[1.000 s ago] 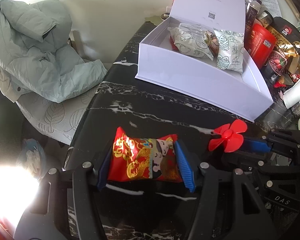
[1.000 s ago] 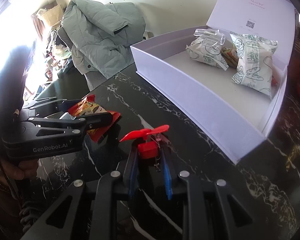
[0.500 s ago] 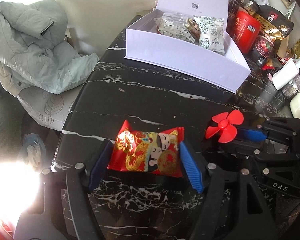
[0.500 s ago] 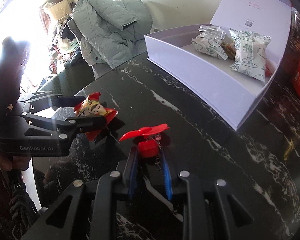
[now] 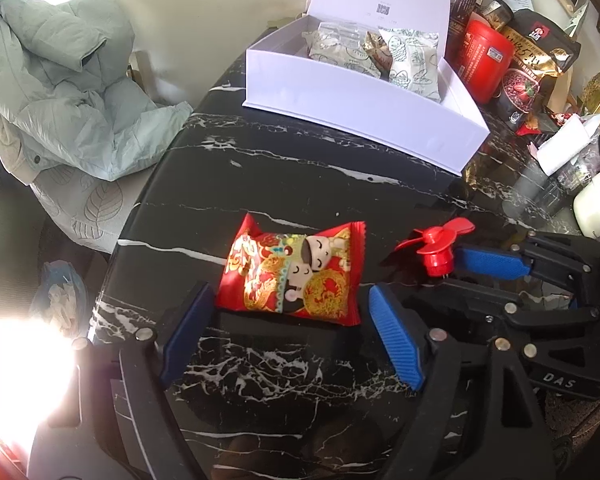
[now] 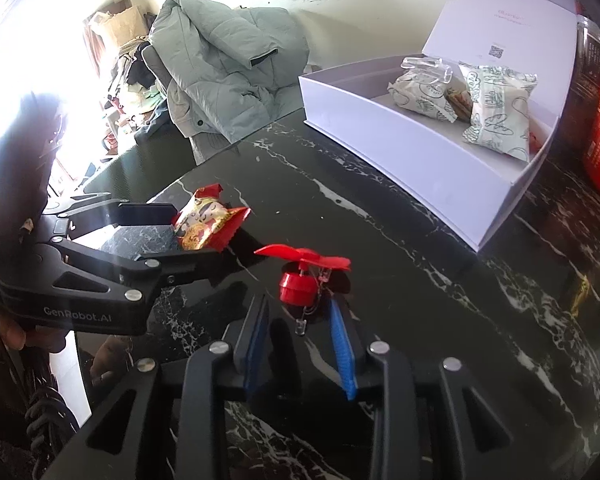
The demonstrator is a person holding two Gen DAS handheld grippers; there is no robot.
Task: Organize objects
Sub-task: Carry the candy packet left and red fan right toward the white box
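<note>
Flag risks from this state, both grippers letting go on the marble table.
1. The red fan is top-heavy on a small base with thin leads; as the right gripper opens around it, a pad could catch it and tip it over.
2. The snack packet lies near the table edge; as the left gripper opens, a withdrawing pad might drag it off.
</note>
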